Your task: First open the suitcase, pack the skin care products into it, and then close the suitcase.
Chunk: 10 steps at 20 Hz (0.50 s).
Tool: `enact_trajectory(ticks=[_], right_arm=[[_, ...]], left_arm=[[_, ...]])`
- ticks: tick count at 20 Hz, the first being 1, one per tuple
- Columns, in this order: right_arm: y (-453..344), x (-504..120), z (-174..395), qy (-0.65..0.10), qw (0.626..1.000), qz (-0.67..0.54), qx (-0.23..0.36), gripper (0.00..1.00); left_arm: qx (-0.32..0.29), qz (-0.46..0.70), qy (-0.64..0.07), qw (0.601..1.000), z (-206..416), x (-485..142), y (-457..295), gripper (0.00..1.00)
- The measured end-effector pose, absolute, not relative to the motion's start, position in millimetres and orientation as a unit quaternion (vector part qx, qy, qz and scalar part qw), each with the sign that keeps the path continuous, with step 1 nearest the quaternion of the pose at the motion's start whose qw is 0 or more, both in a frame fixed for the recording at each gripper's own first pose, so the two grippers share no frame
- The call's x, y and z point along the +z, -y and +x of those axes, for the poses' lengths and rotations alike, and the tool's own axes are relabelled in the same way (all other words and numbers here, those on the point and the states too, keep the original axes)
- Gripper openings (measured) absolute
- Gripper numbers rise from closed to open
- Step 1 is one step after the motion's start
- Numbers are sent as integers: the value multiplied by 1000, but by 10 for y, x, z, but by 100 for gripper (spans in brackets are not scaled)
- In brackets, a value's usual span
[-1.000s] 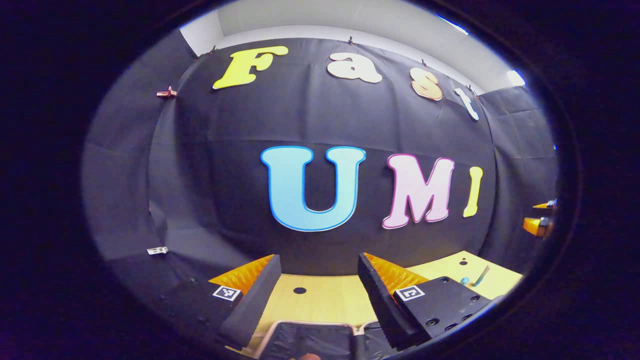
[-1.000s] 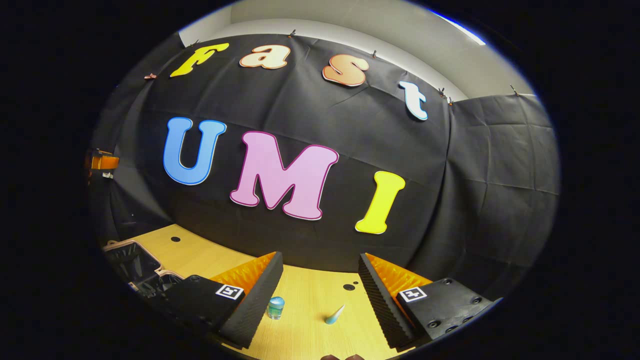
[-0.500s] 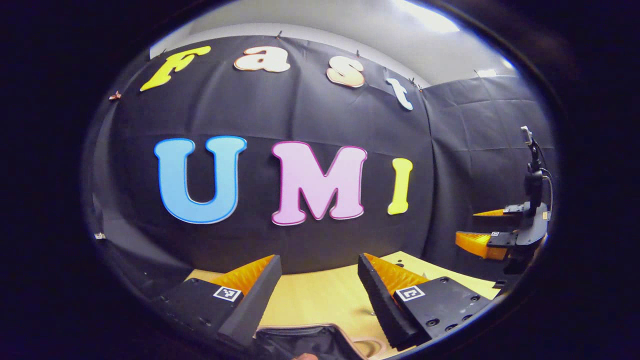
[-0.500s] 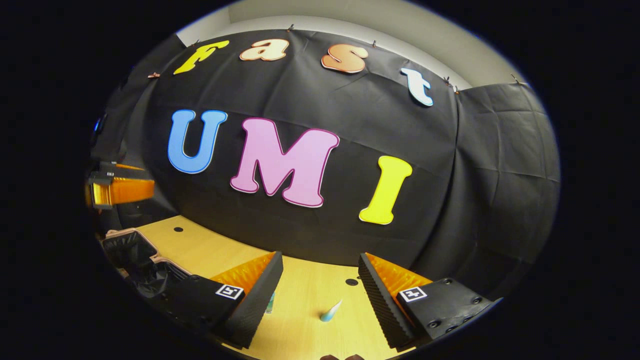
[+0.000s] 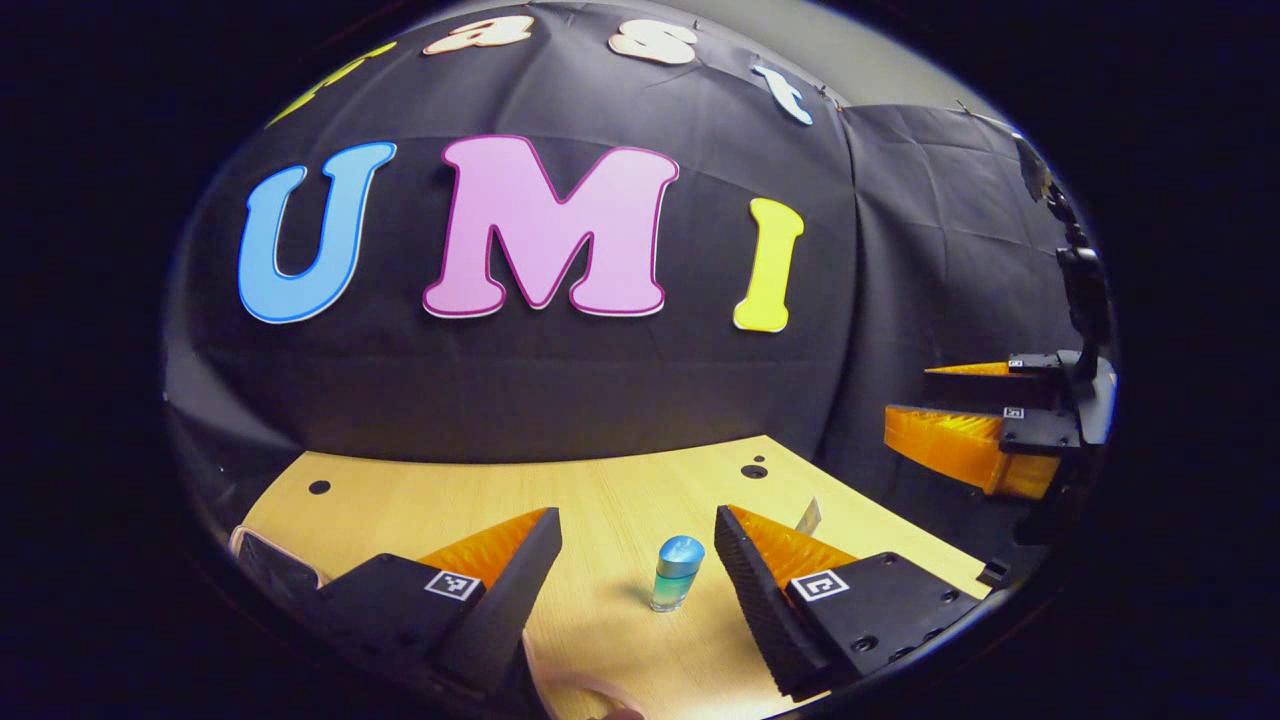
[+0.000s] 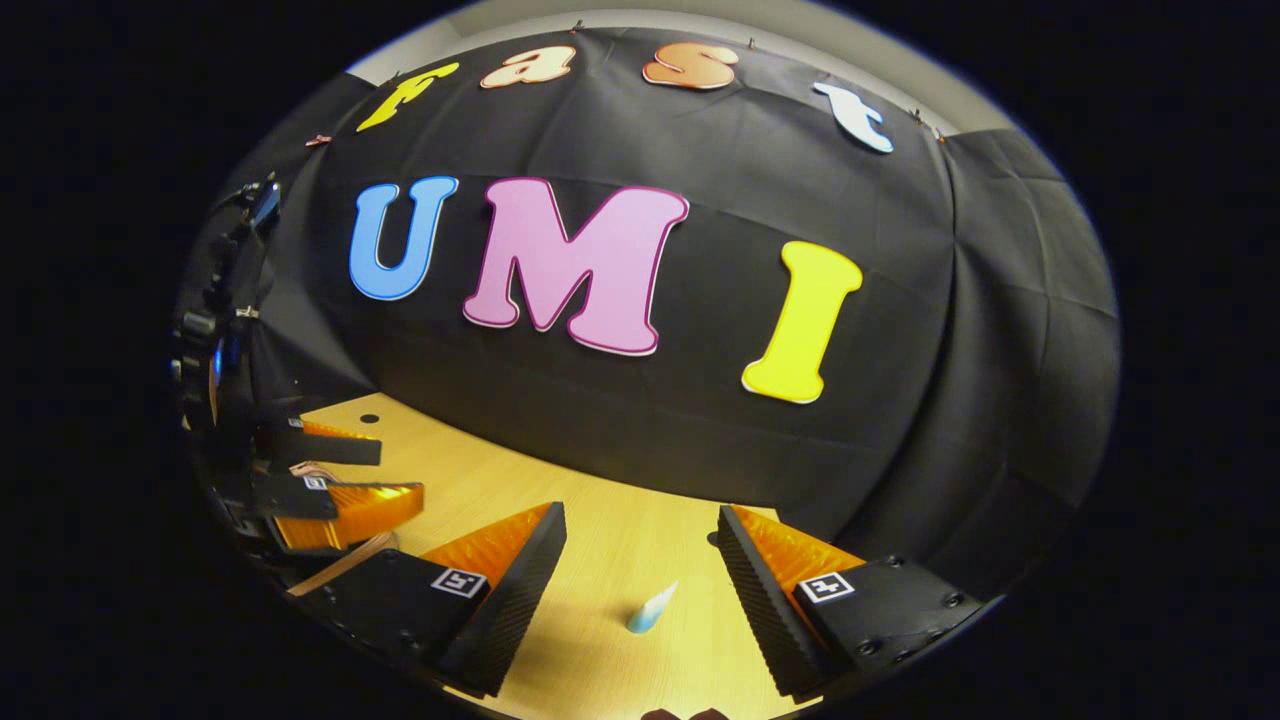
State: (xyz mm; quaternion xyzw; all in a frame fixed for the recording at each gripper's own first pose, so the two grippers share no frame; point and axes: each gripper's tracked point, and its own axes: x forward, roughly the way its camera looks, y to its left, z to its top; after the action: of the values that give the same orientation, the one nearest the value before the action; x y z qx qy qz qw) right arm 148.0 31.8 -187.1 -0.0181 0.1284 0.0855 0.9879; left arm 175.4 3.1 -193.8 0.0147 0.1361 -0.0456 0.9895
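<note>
A small blue-green bottle (image 5: 677, 572) stands upright on the wooden table (image 5: 450, 500) between the fingers of my left gripper (image 5: 635, 520), close to its right-hand finger; the gripper is open and touches nothing. Just past that finger pokes the pale end of a tube (image 5: 808, 516). In the right gripper view the light blue tube (image 6: 650, 608) lies on the table between the open fingers of my right gripper (image 6: 640, 512). A bit of the suitcase's pink rim (image 5: 270, 560) shows at the lower left.
The right gripper (image 5: 910, 398) hangs open above the table's right end, and the left gripper (image 6: 395, 472) shows open at the left of the right gripper view. Small round holes (image 5: 753, 470) dot the table. Black cloth walls close the back and the right side.
The left gripper has swung right and tipped down, away from the open suitcase, bringing the bottle between its fingers. The right gripper view tipped down; the bottle has left it and the left gripper looms nearer.
</note>
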Motion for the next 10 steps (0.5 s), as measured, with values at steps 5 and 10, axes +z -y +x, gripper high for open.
enact_trajectory(ticks=[5,10], right_arm=[[-404,-2446,1660,-177,974,16,141,97],[-354,-2817,1759,-201,968,15,151,97]], left_arm=[[-51,41,-197,978,2188,-2796,221,97],[-37,64,-235,969,2468,-3392,201,97]])
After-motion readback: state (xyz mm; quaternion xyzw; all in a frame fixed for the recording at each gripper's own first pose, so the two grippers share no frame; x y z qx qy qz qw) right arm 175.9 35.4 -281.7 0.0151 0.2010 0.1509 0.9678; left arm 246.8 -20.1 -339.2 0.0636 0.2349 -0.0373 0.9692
